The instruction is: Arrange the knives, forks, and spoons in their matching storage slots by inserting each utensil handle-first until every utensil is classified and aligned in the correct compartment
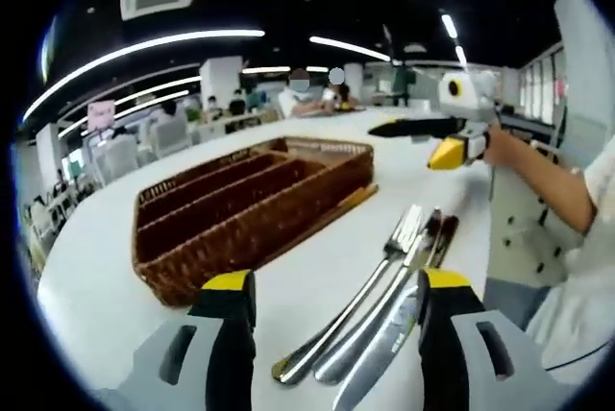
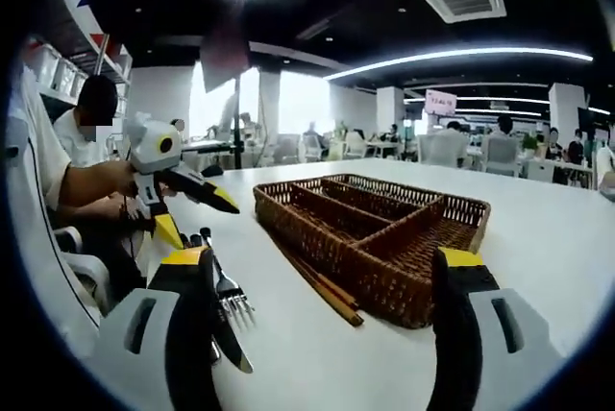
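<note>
A brown wicker tray (image 1: 192, 238) with long slots, nothing visible in them, lies on the white table (image 1: 106, 277). To its right lie a fork (image 1: 389, 253), a knife (image 1: 380, 358) and another utensil between them, side by side. My left gripper (image 1: 336, 281) hovers open over their near ends, holding nothing. My right gripper (image 1: 408, 142), held by a hand, hangs open above the table's far right. In the right gripper view the wicker tray (image 2: 404, 267) is straight ahead, the fork (image 2: 229, 296) and knife (image 2: 231, 344) lie by the left jaw of my right gripper (image 2: 322, 262), and my left gripper (image 2: 197, 217) stands open at left.
Brown sticks (image 2: 322, 288) lie along the tray's near side on the table (image 2: 538, 229). A person's arm (image 1: 538, 176) and body stand at the table's edge. Other tables and seated people fill the background.
</note>
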